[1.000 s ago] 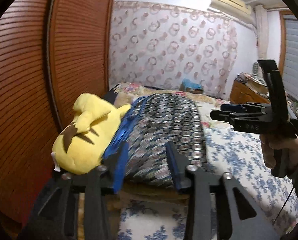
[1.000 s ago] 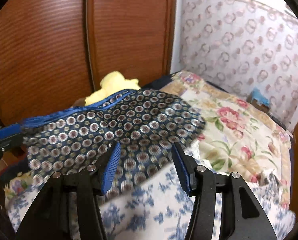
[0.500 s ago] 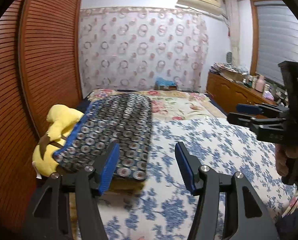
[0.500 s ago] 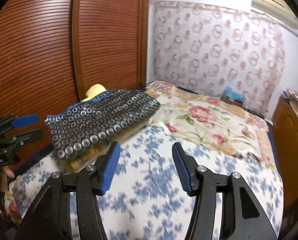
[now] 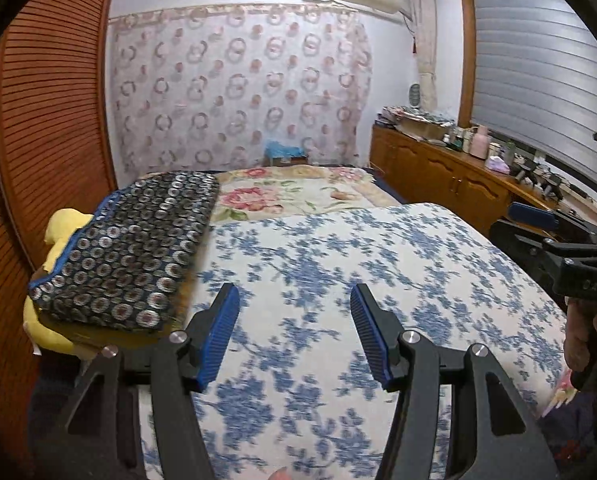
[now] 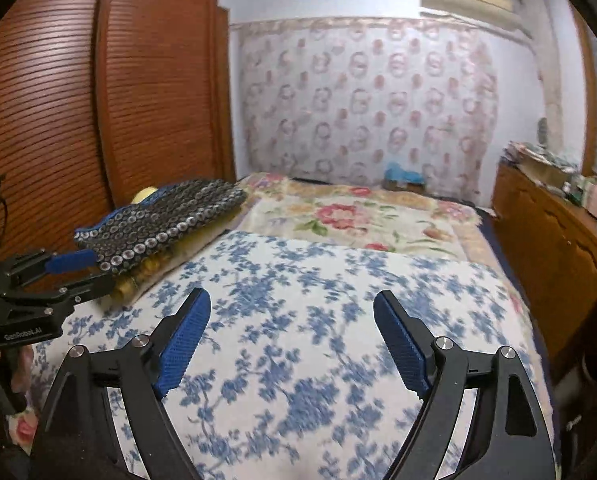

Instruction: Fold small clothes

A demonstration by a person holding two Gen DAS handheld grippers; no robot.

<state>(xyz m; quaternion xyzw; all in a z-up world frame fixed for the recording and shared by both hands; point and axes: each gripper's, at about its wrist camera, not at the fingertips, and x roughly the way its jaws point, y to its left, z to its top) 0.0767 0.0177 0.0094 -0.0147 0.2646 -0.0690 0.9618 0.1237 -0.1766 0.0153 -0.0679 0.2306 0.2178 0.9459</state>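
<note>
The folded patterned cloth sits on a yellow plush toy at the bed's left edge by the wardrobe. Honestly, that soft base could let it slide off. A second ago both grippers were right at it; now left gripper is open and empty, right gripper opening, nothing between.

One folded garment, one yellow plush toy, two bedspreads.
</note>
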